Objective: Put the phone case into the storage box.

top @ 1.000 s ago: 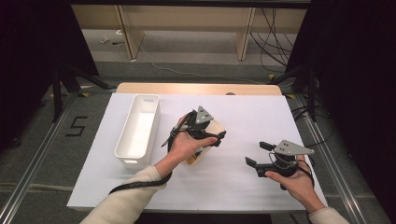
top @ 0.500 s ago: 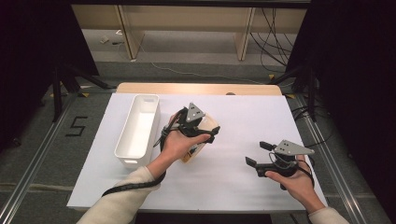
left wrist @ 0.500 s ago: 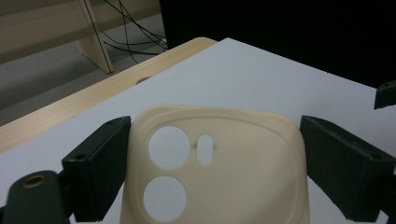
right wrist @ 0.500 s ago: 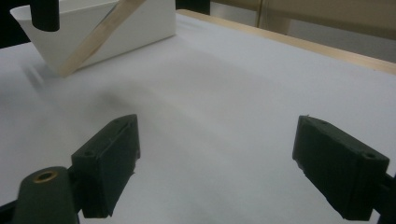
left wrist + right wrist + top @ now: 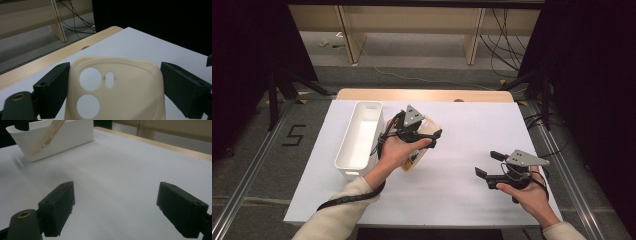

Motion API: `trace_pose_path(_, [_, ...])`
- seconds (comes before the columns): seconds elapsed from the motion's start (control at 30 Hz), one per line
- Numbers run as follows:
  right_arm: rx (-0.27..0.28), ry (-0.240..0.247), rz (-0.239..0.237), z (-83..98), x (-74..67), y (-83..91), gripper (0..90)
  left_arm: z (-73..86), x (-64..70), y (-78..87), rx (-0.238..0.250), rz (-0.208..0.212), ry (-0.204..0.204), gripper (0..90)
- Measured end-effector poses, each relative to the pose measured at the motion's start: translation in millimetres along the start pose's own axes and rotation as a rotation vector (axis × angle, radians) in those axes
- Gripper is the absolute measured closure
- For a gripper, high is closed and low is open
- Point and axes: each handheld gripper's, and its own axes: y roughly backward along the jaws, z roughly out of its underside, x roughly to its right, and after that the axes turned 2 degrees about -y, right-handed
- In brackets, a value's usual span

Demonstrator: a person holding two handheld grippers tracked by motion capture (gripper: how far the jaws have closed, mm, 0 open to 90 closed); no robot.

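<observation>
Holding a cream phone case (image 5: 115, 92) in my left tongs (image 5: 421, 136), jaws clamped on its two long edges; the camera holes face up in the left gripper view. My right tongs (image 5: 488, 164) sit low over the white table (image 5: 472, 130) at my right, jaws wide apart with nothing between them.

Key relation: the white bin (image 5: 359, 140) lies just to the left of the left tongs, its long axis running away from me, roughly parallel to my forearm. The left hand (image 5: 399, 150) is much the nearer of the two; the right is well apart from the bin. In the right gripper view the case (image 5: 47, 135) hangs tilted in front of the bin wall (image 5: 70, 135), clear of the table.

Hidden: the hand covers the case's lower end from above, and its bottom edge is cut off in the left gripper view. I cannot tell whether the case's edge already overhangs the bin rim.
</observation>
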Motion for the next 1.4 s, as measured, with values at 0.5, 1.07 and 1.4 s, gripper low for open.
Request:
trace_pose_path(0.5, [0.018,-0.01,0.0,-1.1,-0.7,-0.3,15.7,-4.5,-10.3,10.6,0.019,-0.025,0.021,11.7])
trace_pose_path(1.07, [0.026,-0.017,-0.003,-1.2,-1.1,-2.6,15.7,-9.8,-27.9,21.8,0.04,-0.085,0.026,11.7])
trace_pose_path(1.4, [0.025,-0.018,-0.005,-0.9,-0.9,-2.9,15.7,-12.3,-37.9,27.3,0.056,-0.118,0.032,11.7])
